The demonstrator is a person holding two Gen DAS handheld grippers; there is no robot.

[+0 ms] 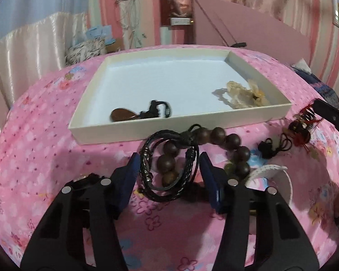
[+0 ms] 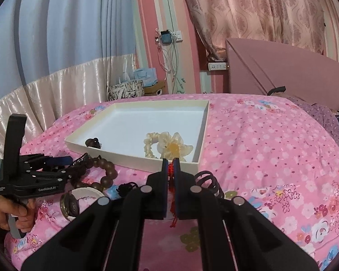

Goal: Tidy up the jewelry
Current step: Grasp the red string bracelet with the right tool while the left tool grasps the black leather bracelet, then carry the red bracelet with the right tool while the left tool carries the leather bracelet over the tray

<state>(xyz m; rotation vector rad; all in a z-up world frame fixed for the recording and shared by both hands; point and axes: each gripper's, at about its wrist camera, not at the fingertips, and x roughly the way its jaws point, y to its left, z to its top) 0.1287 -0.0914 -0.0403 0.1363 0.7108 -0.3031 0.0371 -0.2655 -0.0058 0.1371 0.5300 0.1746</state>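
Pink floral bedspread point(image 1: 45, 135): left claw point(image 1: 169, 169), spread wide, straddles the black braided leather bracelet point(image 1: 169, 171) for pickup; right claw point(image 2: 171, 164), clenched on red knotted cord point(image 2: 170, 171), faces the shallow white cardboard tray point(image 2: 135, 160) ahead.

one white tray point(image 1: 115, 133), two hand-held grippers point(image 1: 169, 169), three bracelets point(image 1: 169, 169)

Bedspread point(image 1: 45, 158): pink, printed with small flowers in white, blue, red and yellow.
Tray point(image 1: 147, 131): cream walls, pale white floor.
Pendant point(image 1: 123, 114): brown, on black cord.
Flower hair tie point(image 2: 169, 146): translucent cream petals, yellow centre.
Braided leather bracelet point(image 1: 169, 169): black with silver metal fittings.
Bead bracelet point(image 1: 234, 141): dark brown round beads.
Knotted cord charm point(image 2: 171, 174): red.
Left gripper point(image 1: 169, 161): black body, blue pads.
Right gripper point(image 2: 170, 164): black body, blue pads.
Curtain point(image 2: 56, 33): light blue above, glossy cream below.
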